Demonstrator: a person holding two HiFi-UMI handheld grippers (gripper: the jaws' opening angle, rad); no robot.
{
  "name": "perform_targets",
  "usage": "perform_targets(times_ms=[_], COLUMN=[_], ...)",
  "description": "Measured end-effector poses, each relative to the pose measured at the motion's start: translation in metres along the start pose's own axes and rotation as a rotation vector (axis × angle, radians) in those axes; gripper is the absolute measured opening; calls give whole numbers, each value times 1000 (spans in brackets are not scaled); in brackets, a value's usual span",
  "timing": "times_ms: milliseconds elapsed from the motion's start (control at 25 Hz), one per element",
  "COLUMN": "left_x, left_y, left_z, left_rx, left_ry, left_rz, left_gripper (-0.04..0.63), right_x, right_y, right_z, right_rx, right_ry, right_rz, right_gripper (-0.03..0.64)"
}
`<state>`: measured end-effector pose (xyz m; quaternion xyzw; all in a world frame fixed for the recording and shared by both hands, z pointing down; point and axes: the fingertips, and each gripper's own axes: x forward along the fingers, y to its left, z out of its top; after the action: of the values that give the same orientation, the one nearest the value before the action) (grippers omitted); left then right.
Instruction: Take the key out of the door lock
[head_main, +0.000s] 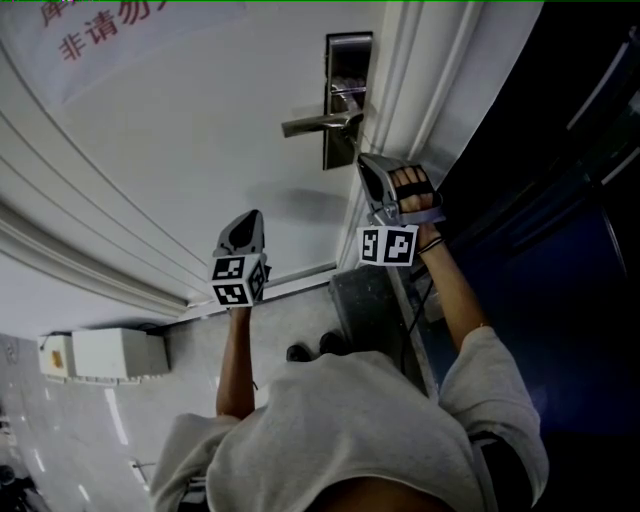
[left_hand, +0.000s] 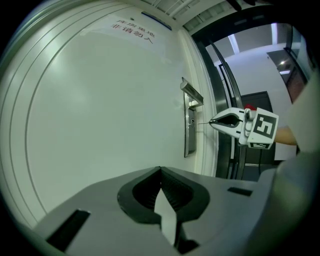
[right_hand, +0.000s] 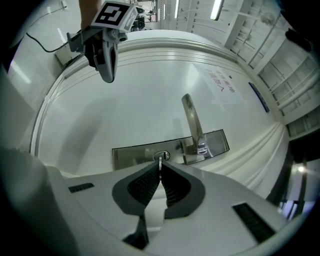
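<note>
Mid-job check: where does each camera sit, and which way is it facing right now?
Head view: on the person's head, looking steeply down the white door at the lock plate; both forearms and grey sweatshirt show.
Left gripper view: rides the left claw, shut and empty, facing the door.
Right gripper view: rides the right claw, shut on the key, facing the lock plate.
Shared: both gripper views show the lock plate and the other claw.

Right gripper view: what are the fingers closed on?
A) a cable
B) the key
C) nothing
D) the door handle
B: the fingers of the right gripper pinch the thin key in front of the lock plate, while the door handle stands free beside it.
</note>
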<state>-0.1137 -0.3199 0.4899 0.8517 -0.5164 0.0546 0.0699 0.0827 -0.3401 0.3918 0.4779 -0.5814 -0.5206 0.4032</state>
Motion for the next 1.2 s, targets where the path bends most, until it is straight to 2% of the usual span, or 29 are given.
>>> perform_targets(times_ms=[120, 280, 560, 720, 840, 960, 1200], left_x=[-2, -3, -6, -7, -7, -7, -8], left_y=[-1, 2, 10, 13, 16, 20, 21], left_z=[0, 2, 6, 6, 4, -1, 0], left_rx=[1, 3, 4, 3, 0, -4, -10], left_ry=[0, -4, -12, -10, -7, -2, -2], left_rz=[3, 11, 30, 40, 45, 50, 57], left_gripper=[18, 18, 18, 18, 18, 18, 18], right_x=[-3, -8, -13, -15, -18, -21, -23], right_y=[0, -1, 13, 30, 44, 58, 65], right_z=[-1, 0, 1, 1, 0, -1, 0], right_rx=[117, 346, 879, 1099, 1215, 1287, 1330], right_ry=[1, -7, -29, -40, -34, -35, -47], right_rz=[14, 36, 109, 152, 177, 193, 199], right_gripper=[31, 31, 31, 31, 30, 31, 31])
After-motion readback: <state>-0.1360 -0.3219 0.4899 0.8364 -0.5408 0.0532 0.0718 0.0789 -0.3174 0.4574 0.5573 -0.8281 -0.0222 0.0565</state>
